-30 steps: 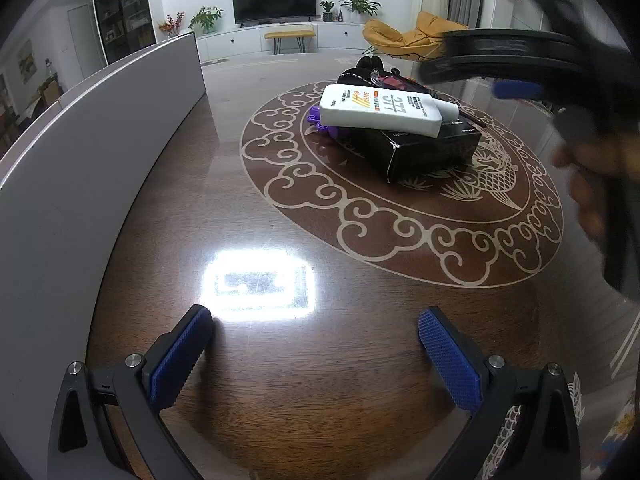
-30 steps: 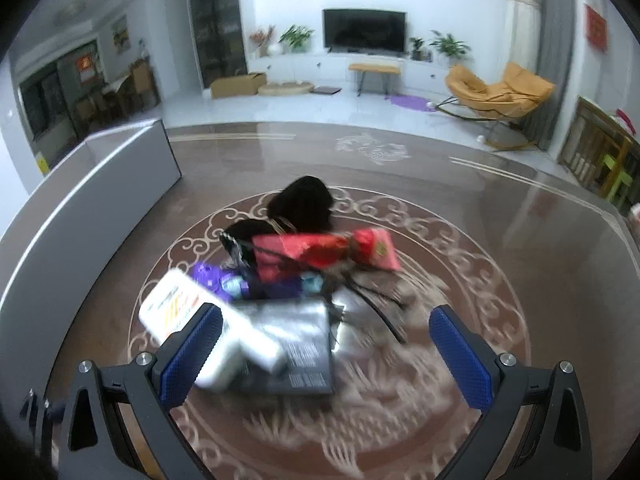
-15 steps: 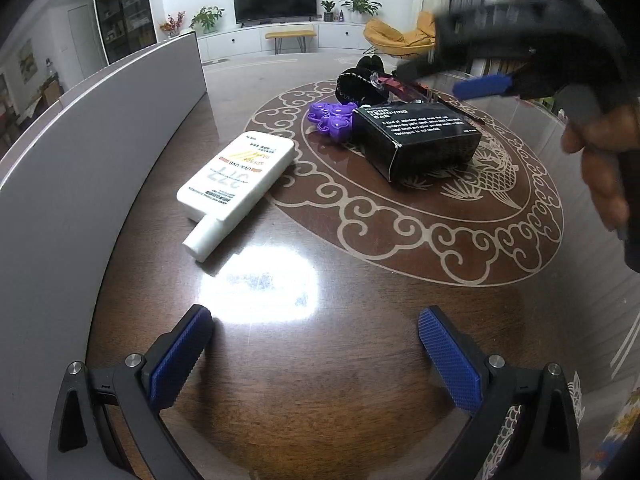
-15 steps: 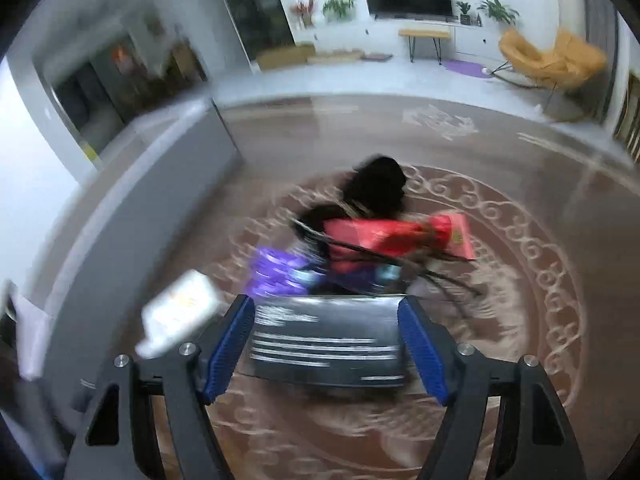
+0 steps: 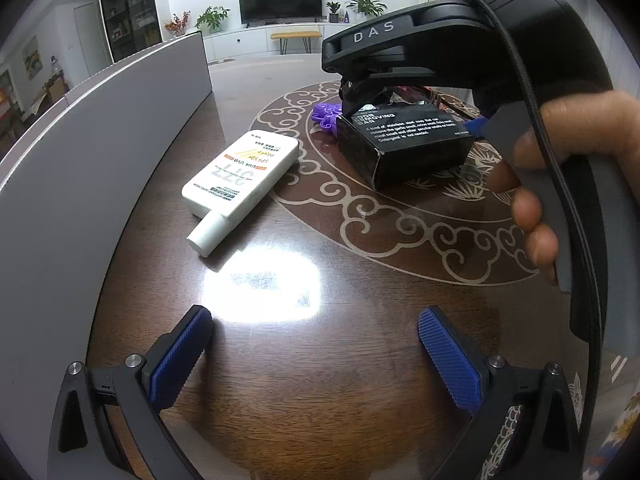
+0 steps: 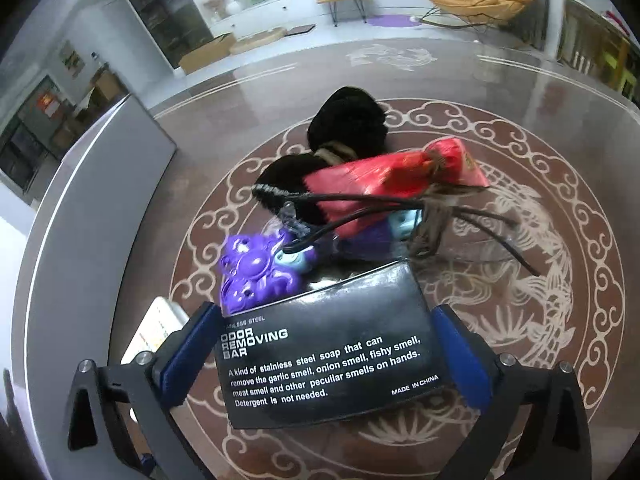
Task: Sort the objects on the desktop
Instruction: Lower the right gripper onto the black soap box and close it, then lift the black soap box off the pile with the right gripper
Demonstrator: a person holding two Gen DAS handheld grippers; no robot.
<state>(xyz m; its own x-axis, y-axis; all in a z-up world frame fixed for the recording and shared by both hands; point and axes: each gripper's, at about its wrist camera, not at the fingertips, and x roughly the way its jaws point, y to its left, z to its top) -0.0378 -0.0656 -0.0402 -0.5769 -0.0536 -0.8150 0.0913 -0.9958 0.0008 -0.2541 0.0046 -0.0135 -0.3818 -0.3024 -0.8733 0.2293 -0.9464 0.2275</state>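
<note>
A black box (image 6: 328, 360) printed "odor removing bar" lies flat on the brown table (image 5: 360, 360). My right gripper (image 6: 324, 312) has come down over it, and its jaws are opening. The blue pads (image 6: 188, 356) stand close beside the box's two short ends, and I see no squeeze. In the left wrist view the right gripper (image 5: 412, 116) hangs over the black box (image 5: 408, 148), held by a hand (image 5: 560, 140). A white sunscreen bottle (image 5: 240, 176) lies on its side to the left. My left gripper (image 5: 314, 320) is open over bare table, with nothing between its fingers.
Behind the box lie a purple plastic toy (image 6: 256, 276), a red pouch (image 6: 392, 180), a black fuzzy item (image 6: 348, 124) and clear glasses with black arms (image 6: 472, 236). A grey curved panel (image 5: 80, 160) walls off the table's left side.
The white bottle, first held above the box by the right gripper, now lies on the table to the left. The right gripper has dropped down around the black box. The left gripper stayed still.
</note>
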